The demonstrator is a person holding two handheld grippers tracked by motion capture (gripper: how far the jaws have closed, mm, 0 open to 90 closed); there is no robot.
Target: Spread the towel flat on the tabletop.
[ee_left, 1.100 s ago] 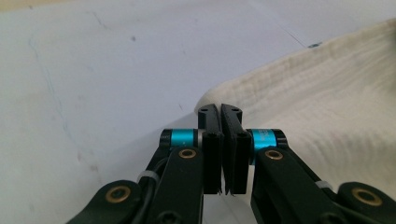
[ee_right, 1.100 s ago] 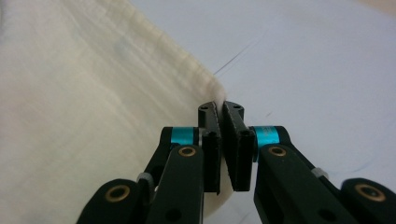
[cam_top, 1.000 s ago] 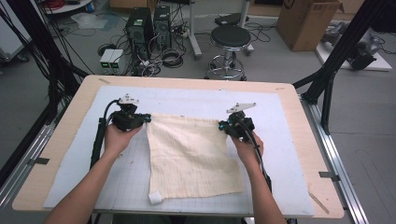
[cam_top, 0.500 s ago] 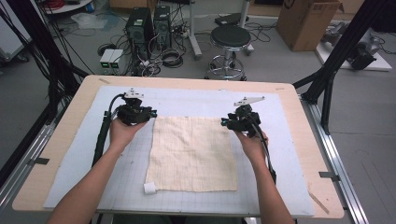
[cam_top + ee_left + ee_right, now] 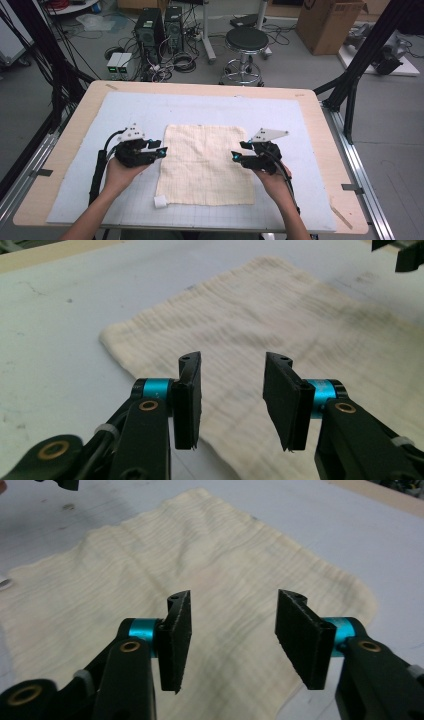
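- A cream cloth lies spread flat at the centre of the high view, on the pale blue mat that covers the tabletop.
- A small white tag sits at the cloth's lower left corner in that view.
- The left gripper sits at the cloth's left edge, just left of centre in the frame, held in the person's left hand.
- In the left gripper view its 2 fingers stand wide apart over the cloth's edge, with nothing between them.
- The right gripper is at the cloth's right edge, held in the right hand.
- In the right gripper view its 2 fingers are spread wide above the cloth, gripping nothing.
- Whether either pair touches the fabric cannot be told.
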